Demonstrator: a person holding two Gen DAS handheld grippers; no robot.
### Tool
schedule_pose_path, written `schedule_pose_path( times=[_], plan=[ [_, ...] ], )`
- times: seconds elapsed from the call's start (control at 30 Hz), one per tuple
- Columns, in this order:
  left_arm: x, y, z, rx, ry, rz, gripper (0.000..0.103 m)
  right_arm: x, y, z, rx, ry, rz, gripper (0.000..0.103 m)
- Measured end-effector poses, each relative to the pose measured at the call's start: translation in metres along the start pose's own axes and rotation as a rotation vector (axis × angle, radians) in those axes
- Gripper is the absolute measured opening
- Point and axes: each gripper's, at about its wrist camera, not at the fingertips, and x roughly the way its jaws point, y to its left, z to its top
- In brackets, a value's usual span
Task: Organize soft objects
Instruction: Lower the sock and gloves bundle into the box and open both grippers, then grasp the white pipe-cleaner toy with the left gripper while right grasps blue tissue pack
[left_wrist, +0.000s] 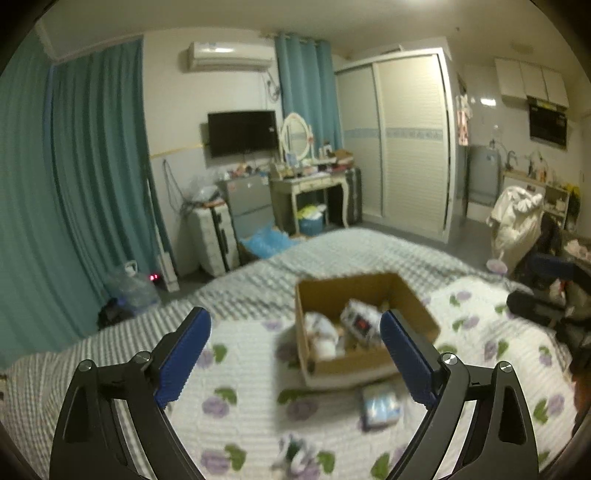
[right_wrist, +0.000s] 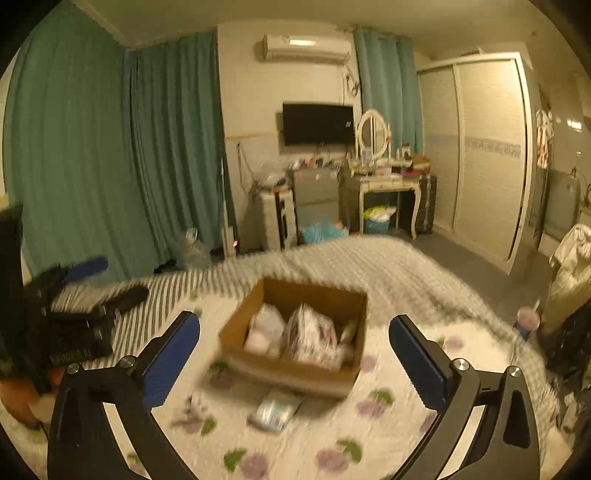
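Note:
A brown cardboard box (left_wrist: 413, 299) (right_wrist: 280, 369) stands on the flowered bed cover and holds several soft packs, one white with red print (left_wrist: 360, 323) (right_wrist: 312, 336). A small blue-white pack (left_wrist: 380, 404) (right_wrist: 275, 408) lies on the cover just in front of the box. A small white-green soft item (left_wrist: 295, 452) (right_wrist: 194, 410) lies nearer. My left gripper (left_wrist: 295, 354) is open and empty above the cover, before the box. My right gripper (right_wrist: 295, 360) is open and empty, also before the box. The left gripper shows at the left edge of the right wrist view (right_wrist: 85, 291).
The bed (left_wrist: 110, 350) has a striped grey blanket beyond the flowered cover (right_wrist: 388, 435). Past the bed stand a suitcase (left_wrist: 214, 236), a small fridge (left_wrist: 247, 203), a dressing table (left_wrist: 314, 184) and a wardrobe (left_wrist: 406, 140). Dark bags (left_wrist: 546, 295) lie at the right.

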Motion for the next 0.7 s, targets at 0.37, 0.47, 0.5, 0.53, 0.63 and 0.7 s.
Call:
schedule_pose_path(
  times=[0.37, 0.47, 0.5, 0.53, 0.63, 0.7],
  plan=[
    [0.064, -0.005, -0.120, -0.038, 0.189, -0.038, 0.093, 0.077, 0.014, -0.110, 0.030, 0.192, -0.011, 0.103],
    [0.085, -0.002, -0.150, -0.064, 0.266, -0.059, 0.092, 0.098, 0.016, -0.125, 0.027, 0.223, -0.020, 0.103],
    [0.092, 0.000, -0.158, -0.081, 0.296, -0.063, 0.091, 0.106, 0.017, -0.129, 0.029, 0.235, -0.023, 0.103],
    [0.097, 0.002, -0.164, -0.095, 0.321, -0.068, 0.084, 0.116, 0.019, -0.136, 0.029, 0.252, -0.029, 0.103],
    [0.113, 0.001, -0.179, -0.116, 0.383, -0.071, 0.075, 0.143, 0.022, -0.148, 0.032, 0.297, -0.034, 0.103],
    [0.118, 0.000, -0.186, -0.124, 0.398, -0.074, 0.068, 0.156, 0.026, -0.154, 0.024, 0.314, -0.039, 0.099]
  ],
)
